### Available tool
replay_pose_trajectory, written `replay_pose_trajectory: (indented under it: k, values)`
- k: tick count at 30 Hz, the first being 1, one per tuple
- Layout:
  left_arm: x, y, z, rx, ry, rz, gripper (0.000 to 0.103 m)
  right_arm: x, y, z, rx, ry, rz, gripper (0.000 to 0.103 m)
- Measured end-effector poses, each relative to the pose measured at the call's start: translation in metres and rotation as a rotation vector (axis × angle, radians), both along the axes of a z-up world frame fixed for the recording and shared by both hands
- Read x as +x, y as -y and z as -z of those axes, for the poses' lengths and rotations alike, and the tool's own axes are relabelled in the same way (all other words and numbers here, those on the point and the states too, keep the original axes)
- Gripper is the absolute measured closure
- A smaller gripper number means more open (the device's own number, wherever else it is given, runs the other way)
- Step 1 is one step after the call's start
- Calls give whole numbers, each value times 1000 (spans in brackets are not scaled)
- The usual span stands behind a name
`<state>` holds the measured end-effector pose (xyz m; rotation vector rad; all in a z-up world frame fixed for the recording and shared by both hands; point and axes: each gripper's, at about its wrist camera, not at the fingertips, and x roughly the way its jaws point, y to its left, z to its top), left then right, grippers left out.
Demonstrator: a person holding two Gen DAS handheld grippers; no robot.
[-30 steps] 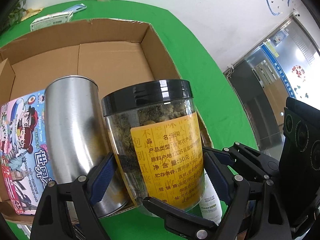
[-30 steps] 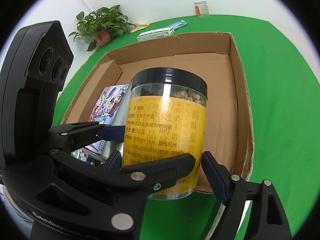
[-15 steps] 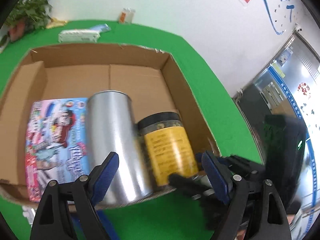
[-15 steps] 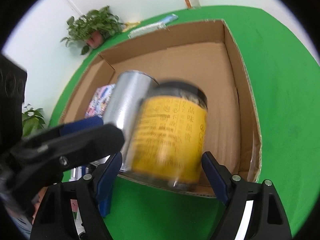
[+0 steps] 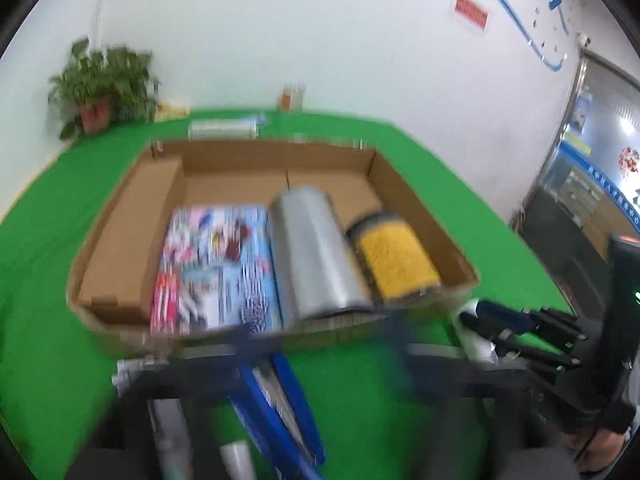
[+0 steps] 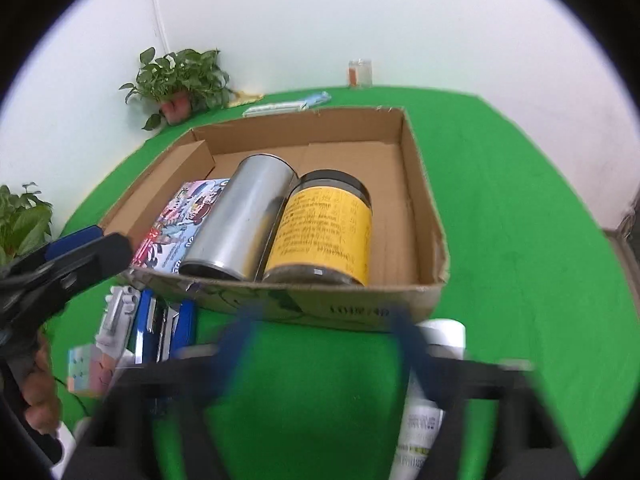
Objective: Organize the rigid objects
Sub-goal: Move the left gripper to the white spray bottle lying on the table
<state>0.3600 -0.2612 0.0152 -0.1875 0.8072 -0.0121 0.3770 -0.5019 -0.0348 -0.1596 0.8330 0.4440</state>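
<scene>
While both blurred grippers, left (image 5: 320, 340) and right (image 6: 324, 344), have just been closing on nothing, a yellow-labelled jar (image 6: 324, 228) lies beside a steel tumbler (image 6: 240, 220) in the cardboard box (image 6: 424, 200).

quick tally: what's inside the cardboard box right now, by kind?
Metal canister: 1
Yellow-label jar, black lid: 1
Colourful printed box: 1
Total in the cardboard box: 3, all lying along the near wall.
</scene>
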Motion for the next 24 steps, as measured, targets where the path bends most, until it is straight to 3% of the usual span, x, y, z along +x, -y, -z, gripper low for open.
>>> replay_pose_trajectory:
  k: [1, 2, 3, 4, 5, 6, 8, 15, 19, 22, 24]
  values:
    - [-1, 0, 5, 5, -32, -15, 101, -7, -1, -2, 3, 31, -6, 81]
    - [-6, 1, 7, 19, -43, -24, 101, -16, 1, -6, 27, 59, -16, 78]
    - [-14, 3, 7, 38, -29, -32, 101, -23, 1, -8, 44, 76, -27, 53]
    - [-21, 4, 7, 59, -20, -52, 82, -29, 2, -10, 54, 83, -34, 29]
    - [-27, 6, 6, 79, -23, -82, 35, -33, 2, -10, 67, 88, -39, 0]
    - [-32, 6, 8, 81, -29, -105, 5, -39, 5, -13, 86, 105, -39, 1]
    - [-46, 5, 8, 50, 12, -141, 0, -48, 8, -15, 91, 108, -37, 1]
    - [-74, 19, 16, 86, -6, -122, 1, -58, 47, 12, 104, 31, 72, 1]
    - [-91, 29, 25, 60, -14, -120, 1, -53, 69, 37, 103, -39, 142, 1]
    - [-96, 36, 35, 28, -38, -106, 1, -49, 78, 55, 105, -86, 150, 10]
    - [-98, 42, 39, 28, -45, -84, 1, -48, 81, 62, 107, -110, 168, 25]
